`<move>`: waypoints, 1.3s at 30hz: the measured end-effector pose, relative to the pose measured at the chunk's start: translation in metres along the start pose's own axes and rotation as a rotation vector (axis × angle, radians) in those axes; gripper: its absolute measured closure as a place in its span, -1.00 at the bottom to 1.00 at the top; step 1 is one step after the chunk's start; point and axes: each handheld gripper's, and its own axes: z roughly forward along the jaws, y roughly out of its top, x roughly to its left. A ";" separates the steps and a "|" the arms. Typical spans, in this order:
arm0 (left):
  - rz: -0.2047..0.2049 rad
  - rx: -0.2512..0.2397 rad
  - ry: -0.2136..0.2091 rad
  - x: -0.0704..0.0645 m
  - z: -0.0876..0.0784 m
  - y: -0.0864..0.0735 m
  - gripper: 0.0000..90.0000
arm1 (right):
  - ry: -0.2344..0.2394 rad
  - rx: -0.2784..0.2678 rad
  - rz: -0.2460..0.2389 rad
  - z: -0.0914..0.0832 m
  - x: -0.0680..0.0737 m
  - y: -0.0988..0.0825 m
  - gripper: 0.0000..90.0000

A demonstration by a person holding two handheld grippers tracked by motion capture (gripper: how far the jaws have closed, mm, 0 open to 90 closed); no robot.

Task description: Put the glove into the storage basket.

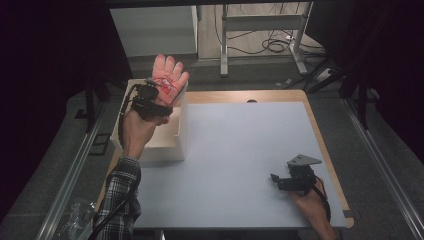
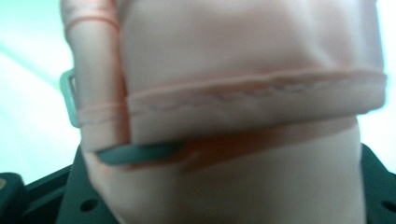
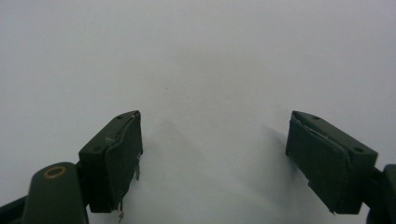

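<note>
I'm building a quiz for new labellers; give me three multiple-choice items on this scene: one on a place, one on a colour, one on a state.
1. Where is the glove?
A. Held up over the white box
B. Flat on the table's right edge
C. On the floor

2. What colour is the glove?
A. Blue
B. Pink
C. Black

3. How do the jaws of the right gripper stand?
A. Shut on the glove
B. Shut on nothing
C. Open, with nothing between them

Key: 1 A, the high view shows the left gripper holding it above the box. 2 B, its fabric is pink in the left gripper view. 3 C, the right gripper view shows a wide gap over the bare table.
</note>
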 end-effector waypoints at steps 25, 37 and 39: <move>-0.094 0.126 0.031 0.024 0.069 -0.025 -0.15 | -0.001 -0.001 0.002 0.000 0.000 0.000 -0.58; -0.108 0.238 0.036 0.020 0.104 -0.024 -0.18 | -0.001 -0.001 0.002 0.000 0.000 0.000 -0.58; -0.103 0.260 0.036 0.018 0.108 -0.023 -0.19 | -0.001 -0.001 0.002 0.000 0.000 0.000 -0.58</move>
